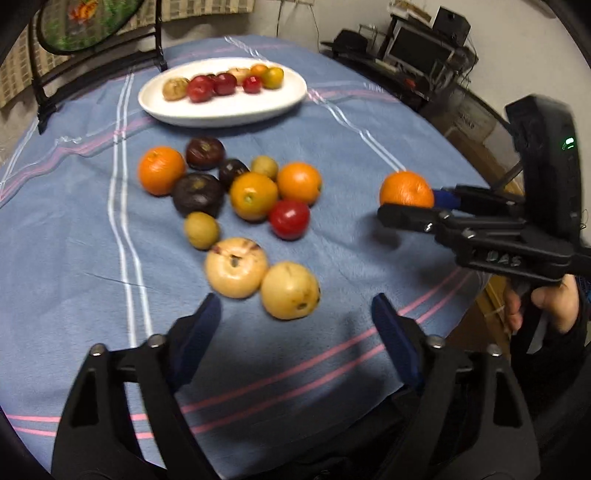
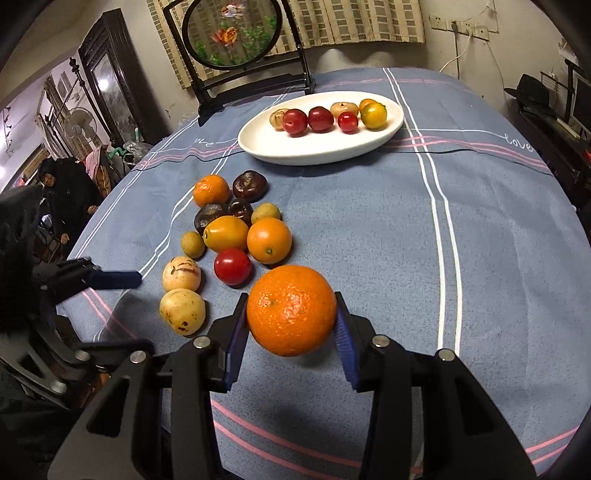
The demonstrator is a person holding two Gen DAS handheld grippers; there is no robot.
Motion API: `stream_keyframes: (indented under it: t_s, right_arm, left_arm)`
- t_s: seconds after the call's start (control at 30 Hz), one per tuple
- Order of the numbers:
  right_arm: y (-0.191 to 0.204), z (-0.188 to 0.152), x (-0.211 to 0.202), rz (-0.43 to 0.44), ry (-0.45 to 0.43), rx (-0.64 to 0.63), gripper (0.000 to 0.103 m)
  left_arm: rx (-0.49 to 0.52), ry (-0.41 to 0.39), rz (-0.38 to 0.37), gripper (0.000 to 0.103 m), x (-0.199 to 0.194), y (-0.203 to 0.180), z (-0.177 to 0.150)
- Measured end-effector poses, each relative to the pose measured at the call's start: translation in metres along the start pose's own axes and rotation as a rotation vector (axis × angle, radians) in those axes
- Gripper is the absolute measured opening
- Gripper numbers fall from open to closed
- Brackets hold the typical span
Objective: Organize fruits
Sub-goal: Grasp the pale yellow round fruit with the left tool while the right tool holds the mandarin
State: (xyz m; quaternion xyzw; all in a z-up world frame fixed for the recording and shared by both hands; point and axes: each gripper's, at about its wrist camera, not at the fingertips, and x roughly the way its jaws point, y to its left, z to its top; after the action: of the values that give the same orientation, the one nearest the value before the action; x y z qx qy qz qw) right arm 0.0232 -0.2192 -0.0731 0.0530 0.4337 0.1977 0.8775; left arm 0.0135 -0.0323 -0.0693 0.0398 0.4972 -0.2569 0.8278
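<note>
The orange (image 2: 291, 309) is sitting clamped between the blue pads of the right gripper (image 2: 291, 325), lifted clear of the blue striped tablecloth (image 2: 480, 280), with its shadow lying on the cloth beneath it. From the left wrist view the same orange (image 1: 406, 189) is showing at about three o'clock, pinched at the tip of the right gripper (image 1: 410, 206), which a hand (image 1: 550, 306) is gripping by the handle.

At roughly ten o'clock from the held orange in the right wrist view, the loose pile of fruit (image 2: 236, 236) is lying on the cloth: a red tomato (image 2: 232, 271) nearest, another orange (image 2: 269, 240) just beside it, a yellow-orange fruit (image 2: 226, 233), dark purple fruits (image 2: 250, 185), small greenish ones (image 2: 193, 244), and two pale yellow fruits (image 2: 182, 311) at the near left edge of the group.

Farther off, at twelve o'clock, the white oval plate (image 2: 280, 147) is carrying a row of red, tan and yellow fruits.

The left gripper (image 1: 295, 314) is hanging unclenched above the cloth, nothing between its fingers, with the two pale yellow fruits (image 1: 290, 290) lying just ahead of the gap. In the right wrist view its blue finger (image 2: 114, 279) is reaching in from nine o'clock.

Behind the plate a round framed goldfish panel (image 2: 231, 33) is standing upright on a dark stand.
</note>
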Motion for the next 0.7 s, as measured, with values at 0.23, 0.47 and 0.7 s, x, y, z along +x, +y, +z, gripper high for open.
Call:
stream_keyframes:
  t_s: [0.23, 0.47, 0.7]
  right_arm:
    - [-0.010, -0.006, -0.005, 0.010, -0.008, 0.016, 0.045]
    - [-0.009, -0.008, -0.002, 0.030, 0.006, 0.003, 0.045]
    - [-0.008, -0.009, 0.001, 0.024, 0.007, 0.004, 0.045]
  left_arm:
    - [-0.033, 0.078, -0.010, 0.040, 0.023, -0.003, 0.001]
    - [-0.036, 0.046, 0.034, 0.047, 0.040, -0.007, 0.015]
    - [-0.045, 0.004, 0.033, 0.036, 0.047, -0.008, 0.025]
